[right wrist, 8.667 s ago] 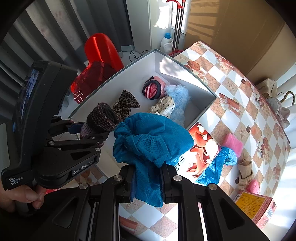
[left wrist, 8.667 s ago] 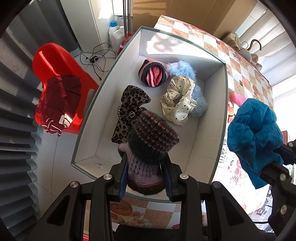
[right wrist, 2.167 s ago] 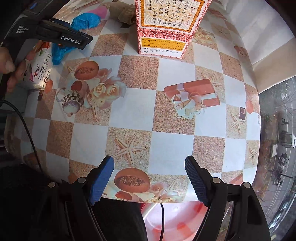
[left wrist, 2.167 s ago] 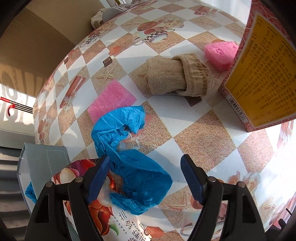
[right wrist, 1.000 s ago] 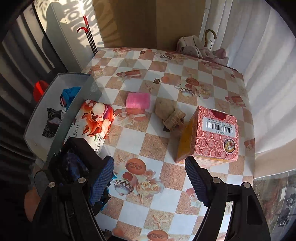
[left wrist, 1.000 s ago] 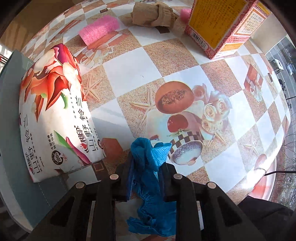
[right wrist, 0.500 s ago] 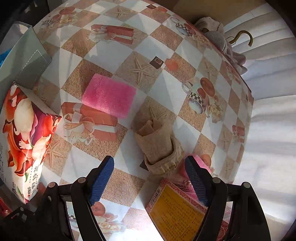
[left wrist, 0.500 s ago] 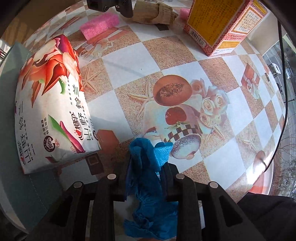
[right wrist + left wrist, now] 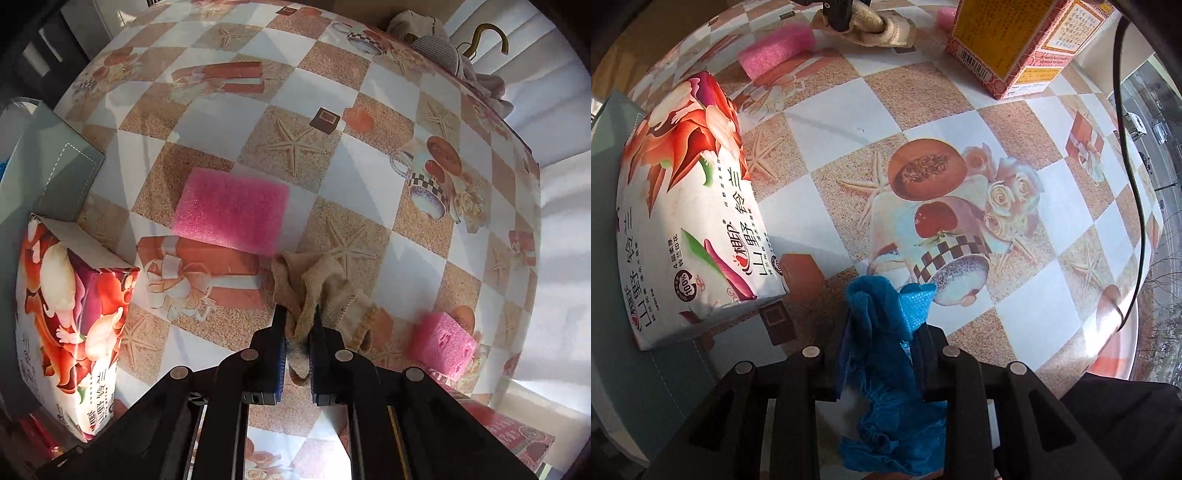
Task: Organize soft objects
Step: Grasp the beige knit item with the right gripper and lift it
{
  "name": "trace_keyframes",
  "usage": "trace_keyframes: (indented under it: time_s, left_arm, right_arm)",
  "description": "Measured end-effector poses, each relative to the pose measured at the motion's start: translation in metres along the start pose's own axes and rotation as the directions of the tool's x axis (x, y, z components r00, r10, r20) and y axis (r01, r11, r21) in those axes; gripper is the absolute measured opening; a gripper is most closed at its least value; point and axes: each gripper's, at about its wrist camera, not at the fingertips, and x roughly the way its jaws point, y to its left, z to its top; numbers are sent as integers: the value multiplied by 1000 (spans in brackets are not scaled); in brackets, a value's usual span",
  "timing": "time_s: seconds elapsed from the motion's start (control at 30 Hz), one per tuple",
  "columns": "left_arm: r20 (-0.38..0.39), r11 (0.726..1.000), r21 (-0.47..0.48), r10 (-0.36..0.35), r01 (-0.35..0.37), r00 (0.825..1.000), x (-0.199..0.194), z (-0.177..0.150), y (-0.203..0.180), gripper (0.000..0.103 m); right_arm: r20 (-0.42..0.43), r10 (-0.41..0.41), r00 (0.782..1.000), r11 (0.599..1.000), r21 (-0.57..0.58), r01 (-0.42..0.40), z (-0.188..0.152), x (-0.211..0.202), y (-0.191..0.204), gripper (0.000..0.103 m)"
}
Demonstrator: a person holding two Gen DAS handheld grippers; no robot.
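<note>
My right tool (image 9: pixel 298 325) has just clamped the beige sock (image 9: pixel 321 291); left tool (image 9: pixel 879 332) stays shut on the blue cloth (image 9: pixel 886 354). Both ready for boxing.

Looks like a home, prob. a dining or living area — table w/ a checkered oilcloth (image 9: pixel 332 206) printed w/ starfish, teacups, roses & gift boxes. On it: tissue pack (image 9: pixel 690 206), red carton (image 9: pixel 1023 40), pink sponges (image 9: pixel 231 212). White curtains (image 9: pixel 561 229) behind, a hooked handle (image 9: pixel 491 35) & bundled cloth at the far edge — street visible through glass in the left wrist view.
</note>
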Motion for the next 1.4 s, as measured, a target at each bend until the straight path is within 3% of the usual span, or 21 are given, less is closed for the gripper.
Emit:
trace_keyframes:
  time_s: [0.2,0.33,0.37,0.4,0.47,0.53,0.8,0.97,1.17,1.23,1.4]
  left_arm:
    - [-10,999,35,23,-22,1000,2,-29,-12,30]
    - [-15,999,32,23,-23,1000,3,-34,-14,30]
    - [-11,1000,23,19,-19,1000,2,-33,-14,31]
    - [-5,1000,12,17,-17,1000,0,-31,-13,33]
    - [-7,1000,-10,2,-2,1000,-1,-28,-11,52]
    - [-8,1000,-21,11,-11,1000,-1,-26,-11,64]
    - [13,999,-46,-5,5,1000,-25,-41,1,77]
    - [-6,996,-83,-13,12,1000,-28,-47,10,79]
    - [-124,1000,-1,10,-10,992,7,-66,-14,79]
    - [-131,1000,-12,5,-6,991,12,-69,-15,79]
    - [-112,999,-42,-1,-4,994,13,-73,-4,83]
  right_arm:
    - [88,204,975,976,58,-210,-91,-56,8,11]
    - [36,231,972,972,36,-232,-168,-55,12,15]
    - [3,249,968,967,47,-249,-182,-48,10,26]
    - [-21,251,968,966,71,-249,-196,-41,5,48]
    - [-28,254,967,960,126,-249,-218,-35,-8,74]
    - [0,256,967,953,164,-253,-230,-38,-18,74]
    - [36,282,959,939,193,-283,-235,-38,-24,74]
    - [6,262,965,959,109,-261,-223,-22,-5,74]
    - [-76,176,981,982,-50,-180,-199,7,27,74]
    - [-108,124,986,987,-88,-133,-195,17,36,74]
    - [-107,128,986,982,-123,-141,-191,24,47,74]
